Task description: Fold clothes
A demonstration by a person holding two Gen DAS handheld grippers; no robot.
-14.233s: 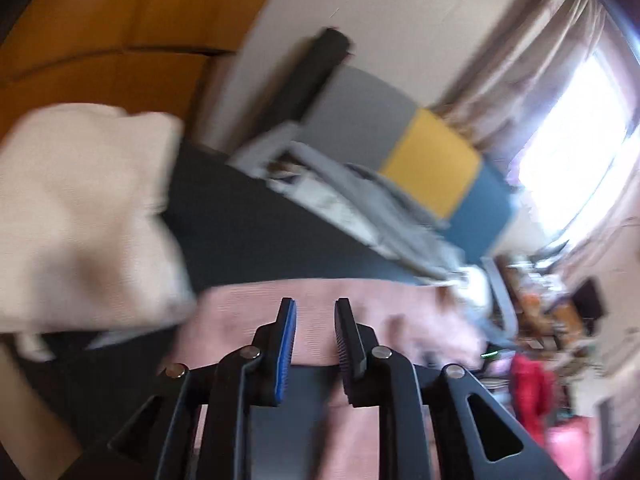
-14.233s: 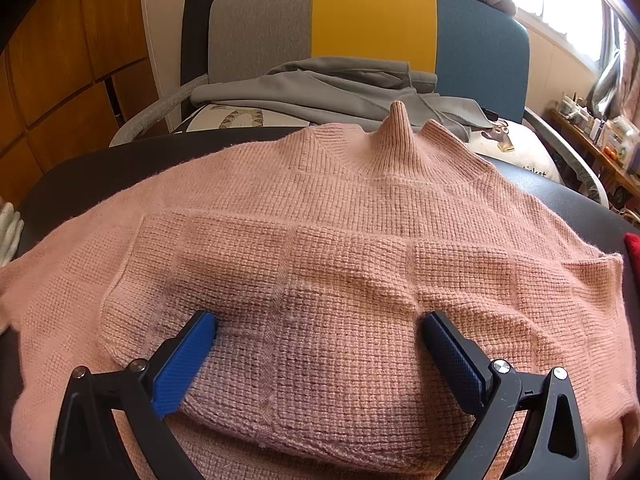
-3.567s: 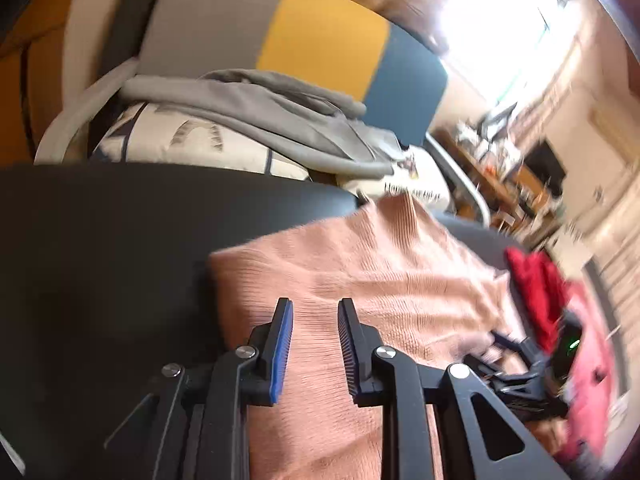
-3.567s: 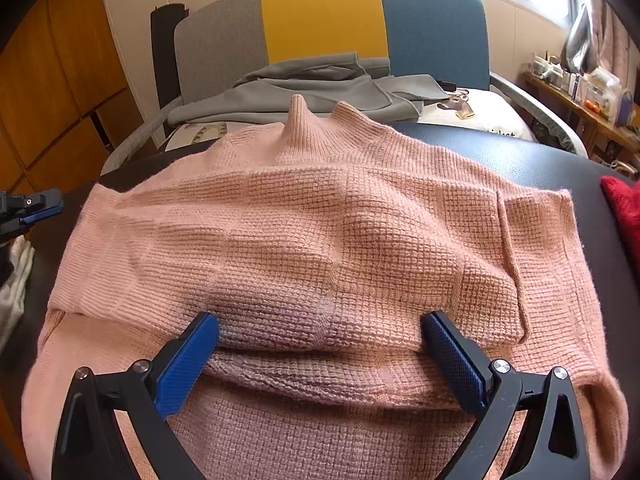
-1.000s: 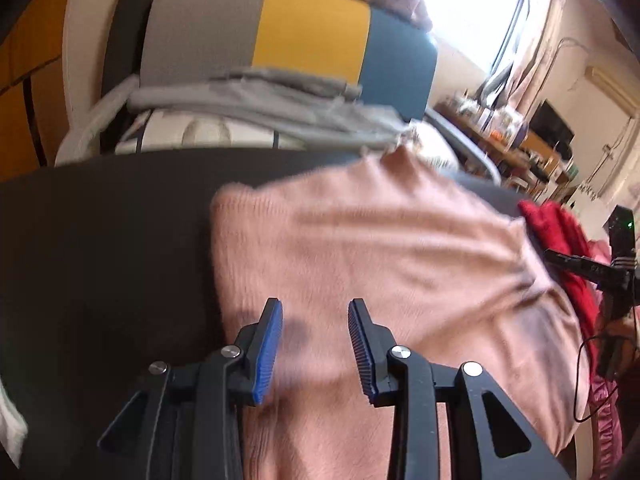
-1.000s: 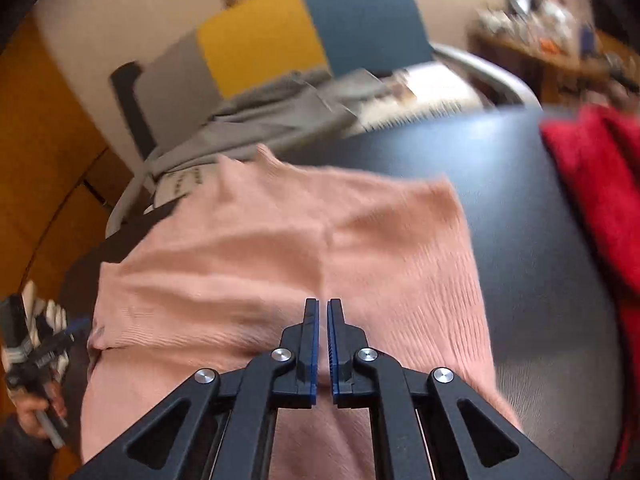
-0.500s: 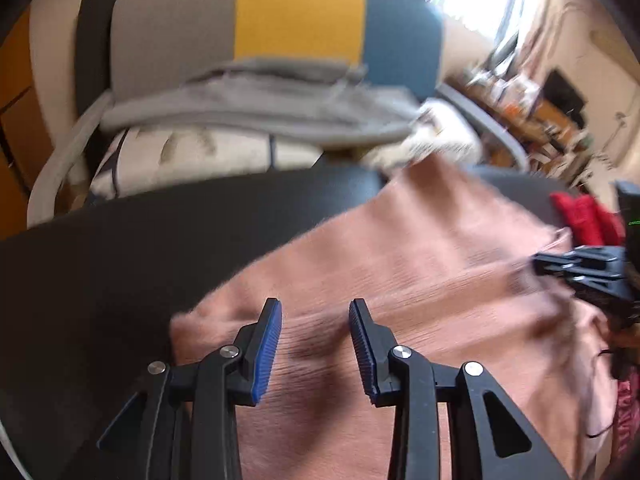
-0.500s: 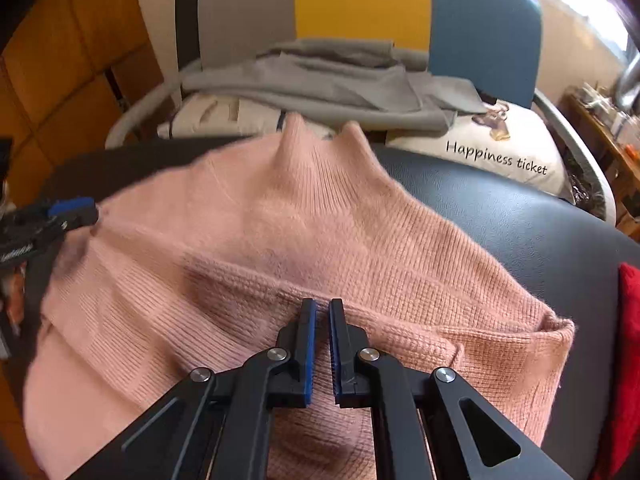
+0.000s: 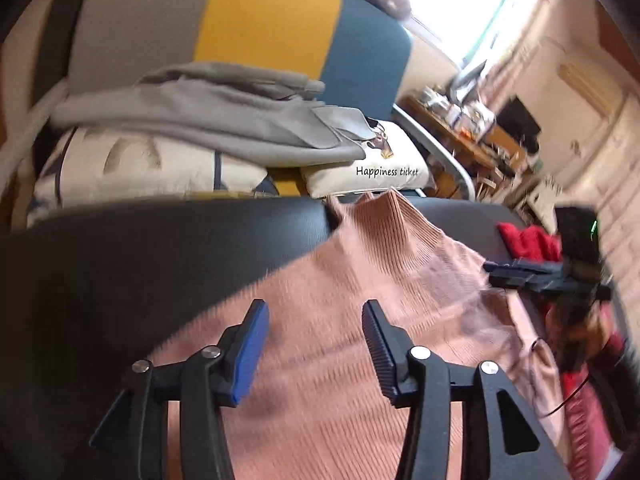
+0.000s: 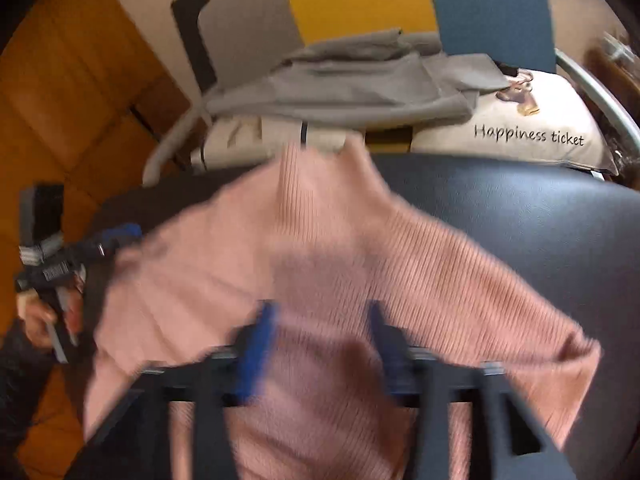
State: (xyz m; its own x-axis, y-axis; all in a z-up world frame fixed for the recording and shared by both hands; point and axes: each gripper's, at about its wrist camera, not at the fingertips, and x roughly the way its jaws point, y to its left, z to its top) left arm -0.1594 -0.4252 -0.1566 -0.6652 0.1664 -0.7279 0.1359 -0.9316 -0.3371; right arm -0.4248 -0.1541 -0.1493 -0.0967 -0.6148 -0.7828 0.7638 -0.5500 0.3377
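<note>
The pink sweater (image 10: 360, 280) lies on the dark counter (image 10: 520, 208), collar toward 12 o'clock. Its outline is narrow and a doubled edge shows at 3 o'clock in the right wrist view, so the sides appear folded inward; the sleeves are not visible. A lengthwise fold seems done; whether a crosswise fold is left cannot be settled, since the hem lies outside both views.

The left tongs (image 9: 316, 332) hover over the sweater's 9 o'clock side, jaws apart, holding nothing. The right tongs (image 10: 320, 332) are blurred, jaws apart over the knit.

Beyond the counter at 12 o'clock, a grey garment (image 9: 192, 120) rests on a chair (image 9: 272, 24). A red garment (image 9: 528, 240) lies at 3 o'clock.
</note>
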